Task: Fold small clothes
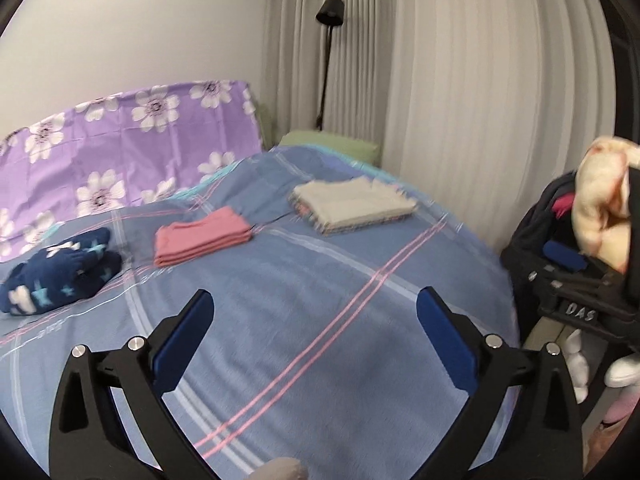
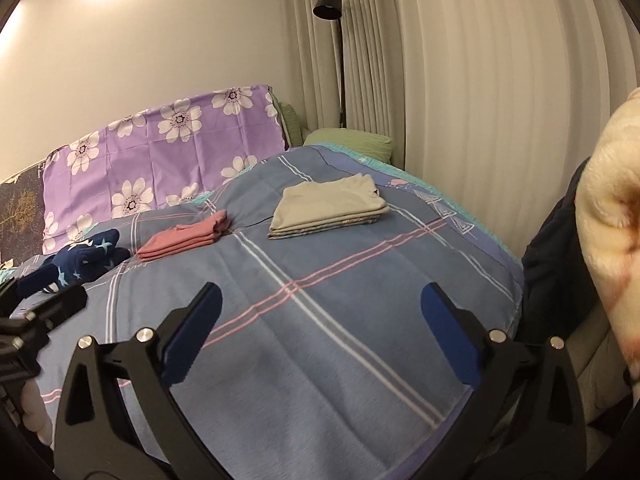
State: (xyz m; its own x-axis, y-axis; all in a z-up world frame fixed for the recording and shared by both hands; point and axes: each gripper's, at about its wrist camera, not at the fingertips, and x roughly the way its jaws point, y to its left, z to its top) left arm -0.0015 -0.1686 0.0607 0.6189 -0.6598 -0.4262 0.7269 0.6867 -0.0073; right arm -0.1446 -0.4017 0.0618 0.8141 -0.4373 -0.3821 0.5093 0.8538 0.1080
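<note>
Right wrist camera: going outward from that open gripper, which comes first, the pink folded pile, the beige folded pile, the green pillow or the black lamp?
From the right gripper, which is open over the bed:
1. Pink folded pile, ahead and left; the beige folded pile, ahead near centre, is too close to call.
2. Green pillow, at the bed's far end.
3. Black lamp, by the curtain, farthest.

Two wrist views, side by side above the bed (image 1: 320,280) foot, facing its head; shared bedspread, curtain (image 2: 480,100).

Dim warm light — wall glare, motion blur, fisheye-bowed edges
</note>
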